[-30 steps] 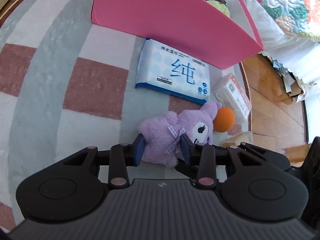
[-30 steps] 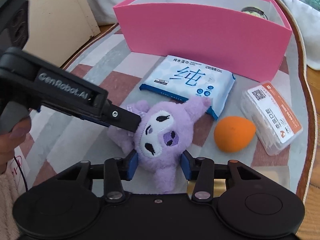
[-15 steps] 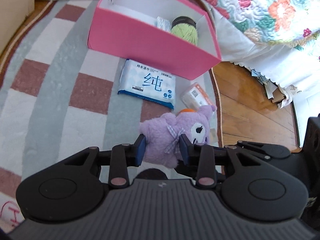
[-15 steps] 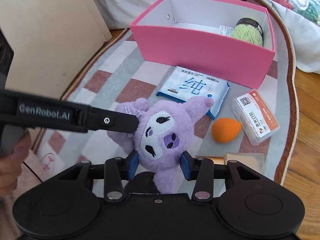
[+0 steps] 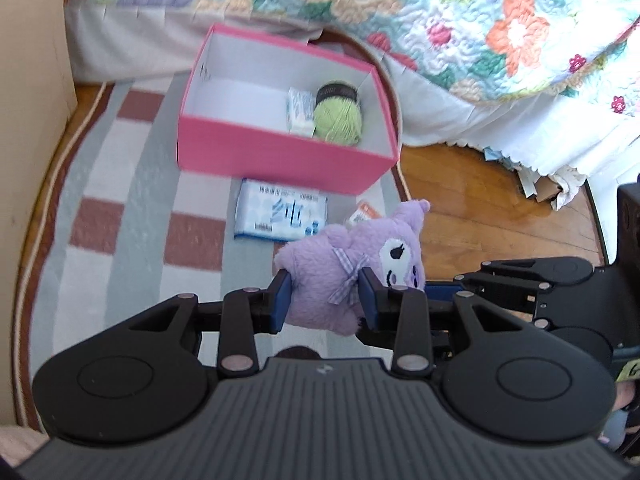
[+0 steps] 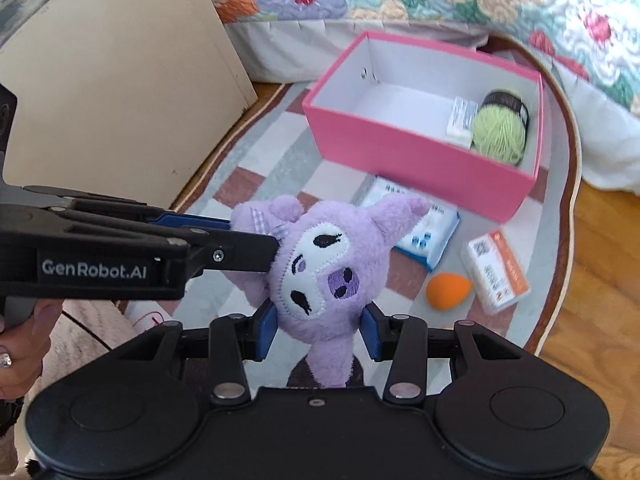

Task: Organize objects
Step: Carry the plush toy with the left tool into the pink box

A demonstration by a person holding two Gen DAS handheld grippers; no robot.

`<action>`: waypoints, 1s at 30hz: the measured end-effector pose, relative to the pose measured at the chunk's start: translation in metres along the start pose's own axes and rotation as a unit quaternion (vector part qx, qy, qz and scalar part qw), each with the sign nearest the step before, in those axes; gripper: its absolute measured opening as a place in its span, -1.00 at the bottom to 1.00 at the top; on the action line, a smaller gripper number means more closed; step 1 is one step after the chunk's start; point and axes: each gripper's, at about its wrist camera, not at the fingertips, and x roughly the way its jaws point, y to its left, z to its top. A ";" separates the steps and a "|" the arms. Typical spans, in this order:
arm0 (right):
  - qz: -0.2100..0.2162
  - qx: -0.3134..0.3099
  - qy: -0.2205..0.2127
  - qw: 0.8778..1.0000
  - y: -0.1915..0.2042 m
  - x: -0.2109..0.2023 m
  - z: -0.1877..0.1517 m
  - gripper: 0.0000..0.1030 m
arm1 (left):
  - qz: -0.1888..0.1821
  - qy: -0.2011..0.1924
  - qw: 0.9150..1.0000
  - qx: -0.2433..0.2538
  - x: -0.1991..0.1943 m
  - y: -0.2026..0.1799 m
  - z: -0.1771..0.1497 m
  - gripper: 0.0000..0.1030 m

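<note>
A purple plush toy [image 5: 340, 268] [image 6: 328, 264] hangs in the air above the rug, held by both grippers. My left gripper [image 5: 325, 300] is shut on its body near the checked bow. My right gripper [image 6: 318, 330] is shut on the lower part of its head, face toward that camera. The left gripper [image 6: 240, 240] reaches in from the left in the right wrist view. Beyond stands an open pink box [image 5: 280, 160] [image 6: 420, 152] holding a green yarn ball [image 5: 338, 118] [image 6: 498, 130] and a small white packet [image 5: 300, 110] [image 6: 460, 118].
On the striped rug [image 5: 120, 200] lie a blue-and-white wipes pack [image 5: 276, 216] [image 6: 432, 236], an orange sponge [image 6: 446, 290] and an orange-white box [image 6: 496, 276]. A floral quilt [image 5: 440, 8] hangs behind. A beige panel [image 6: 120, 80] stands at left. Wood floor [image 5: 480, 200] lies right.
Both grippers have risen together with the plush toy, lifting it off the rug. The box's inside and the quilt have come into view.
</note>
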 end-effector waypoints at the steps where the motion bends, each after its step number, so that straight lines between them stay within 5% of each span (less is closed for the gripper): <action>1: 0.000 -0.003 -0.001 1.000 0.000 -0.004 0.005 -0.06 | 0.000 -0.003 1.000 0.004 -0.004 -0.002 0.005 -0.32; 18: -0.028 -0.050 -0.067 0.996 -0.019 -0.026 0.117 -0.06 | 0.019 -0.054 0.997 0.043 -0.006 -0.004 0.126 -0.33; 23: -0.001 -0.018 -0.112 0.994 -0.053 0.008 0.145 -0.06 | 0.046 -0.081 0.995 0.033 0.041 0.013 0.161 -0.34; 30: 0.015 0.013 -0.093 0.995 -0.105 0.084 0.184 -0.07 | 0.060 -0.042 0.997 -0.020 0.143 0.056 0.206 -0.47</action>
